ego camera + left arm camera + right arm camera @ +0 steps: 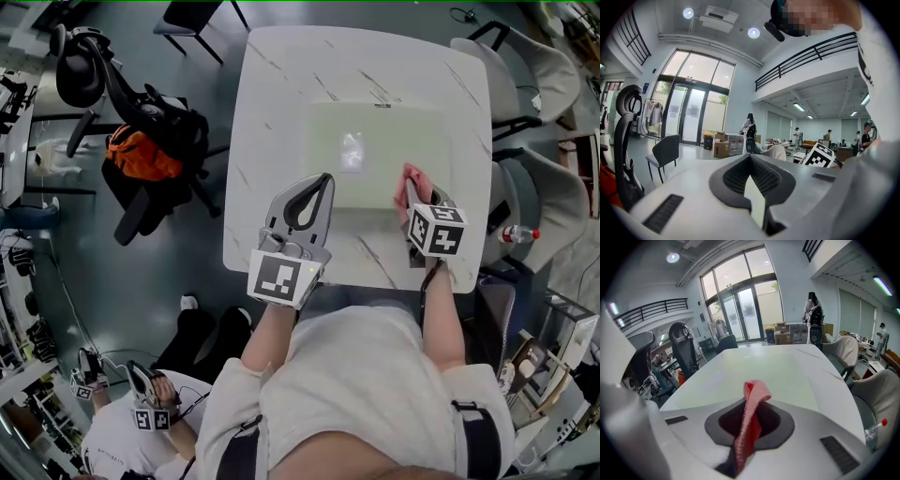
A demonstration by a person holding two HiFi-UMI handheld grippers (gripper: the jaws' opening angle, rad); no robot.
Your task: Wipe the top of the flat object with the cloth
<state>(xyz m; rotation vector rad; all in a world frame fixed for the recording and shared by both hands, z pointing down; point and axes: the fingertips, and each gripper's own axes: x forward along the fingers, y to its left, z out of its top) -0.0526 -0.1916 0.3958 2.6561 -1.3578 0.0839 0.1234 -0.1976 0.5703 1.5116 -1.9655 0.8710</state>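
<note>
Your right gripper point(412, 208) is clamped on the red cloth point(411, 178), which sticks up between its jaws at the near right edge of the pale green mat point(384, 141) on the white table point(272, 103). Your left gripper point(325, 180) is closed on nothing, with its tips by the mat's near left corner.

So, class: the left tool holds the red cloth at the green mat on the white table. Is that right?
No: the right tool holds the cloth, as the right gripper view shows. The left tool is shut and empty. The rest stands: the cloth is at the green mat on the white table.
</note>
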